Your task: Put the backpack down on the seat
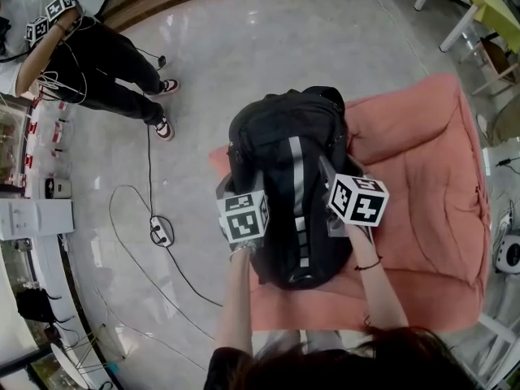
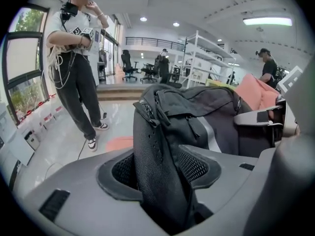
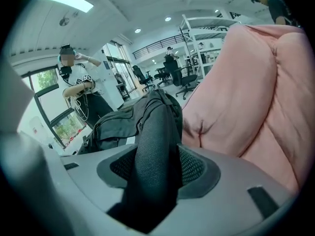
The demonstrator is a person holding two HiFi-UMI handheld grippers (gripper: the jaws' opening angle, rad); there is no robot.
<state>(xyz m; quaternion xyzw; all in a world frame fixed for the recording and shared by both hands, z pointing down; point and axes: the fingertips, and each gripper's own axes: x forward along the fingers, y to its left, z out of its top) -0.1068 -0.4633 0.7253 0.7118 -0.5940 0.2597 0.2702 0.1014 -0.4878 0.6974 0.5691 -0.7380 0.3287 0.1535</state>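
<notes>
- The black backpack (image 1: pixel 284 185) is lying on the pink seat (image 1: pixel 422 185), toward its left side in the head view, with its grey stripe (image 1: pixel 297 193) facing up
- The seat's padded back is rising just beside the backpack in the right gripper view
- The left gripper (image 2: pixel 162 168) is sitting at the backpack's left side, and its jaws are standing wide apart
- The left strap (image 2: pixel 152 151), black mesh, is running up between these jaws, and the pads (image 2: pixel 197 163) are showing on both sides of it, not pressing on it
- The right gripper (image 3: pixel 156 168) is sitting at the backpack's right side, between backpack and seat back, and its jaws are also standing wide apart
- The right strap (image 3: pixel 152 146) is passing between them, lying loose, with the mesh pads showing clear to either side
- In the head view the two marker cubes are hovering over the backpack's near half, one on each side of the stripe
- A person (image 1: pixel 89 55) in dark trousers is standing on the glossy floor (image 1: pixel 244 39), well apart from the seat, and is wearing marker cubes too
- A cable (image 1: pixel 138 218) is trailing across the floor to a power strip (image 1: pixel 161 231) near the seat's left edge
</notes>
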